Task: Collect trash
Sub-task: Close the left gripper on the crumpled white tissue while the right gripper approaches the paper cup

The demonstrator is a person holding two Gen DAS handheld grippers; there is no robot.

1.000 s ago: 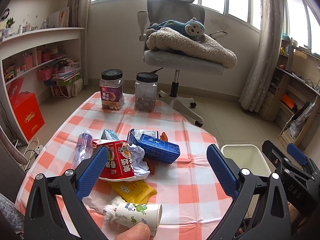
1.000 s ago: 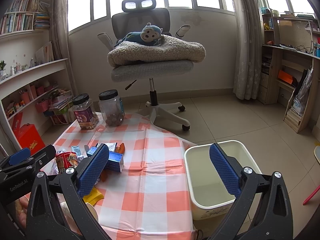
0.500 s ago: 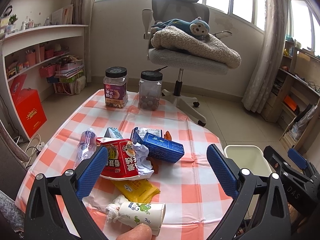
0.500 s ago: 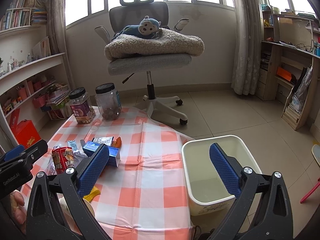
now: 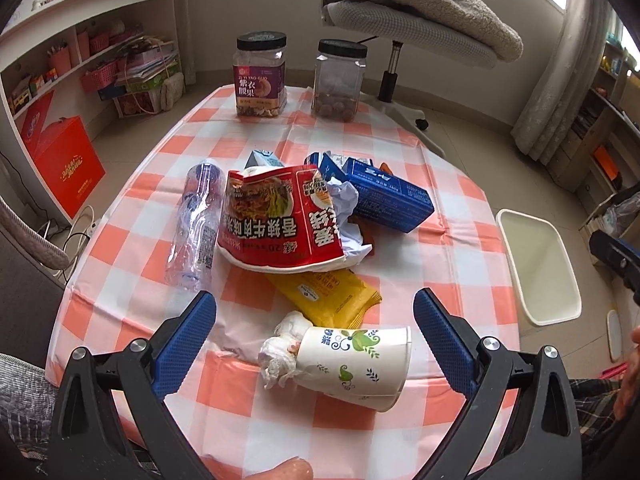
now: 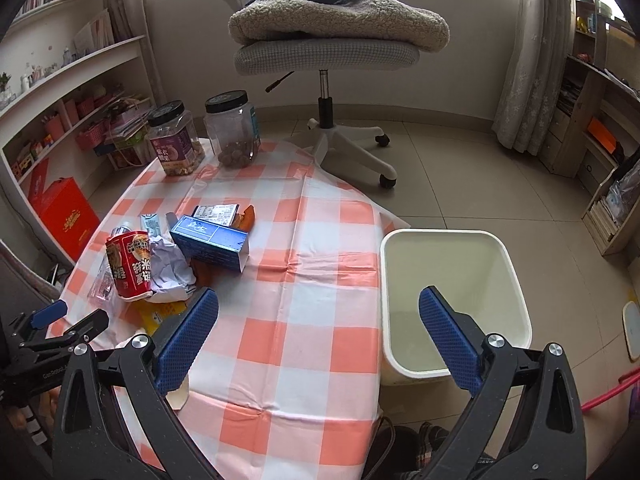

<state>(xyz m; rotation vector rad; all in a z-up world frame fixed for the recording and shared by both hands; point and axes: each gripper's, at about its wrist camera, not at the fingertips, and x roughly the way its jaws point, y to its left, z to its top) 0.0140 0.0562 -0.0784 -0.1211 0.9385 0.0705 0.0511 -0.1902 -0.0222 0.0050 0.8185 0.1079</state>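
Left wrist view: your left gripper (image 5: 316, 322) gapes empty, the white leaf-printed paper cup (image 5: 352, 362) between its jaws. Right gripper (image 6: 318, 320) gapes too; the cream plastic bin (image 6: 452, 300) ahead looks empty, nothing collected.

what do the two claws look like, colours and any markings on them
Both are alike: the left claw and right claw have black angular plastic frames, silver bolt heads at the joints, and two blue fingers with a dotted grip texture. In the right wrist view, white lettering shows on the left claw's black body, too small to read fully. Checked fabric shows low in both views.
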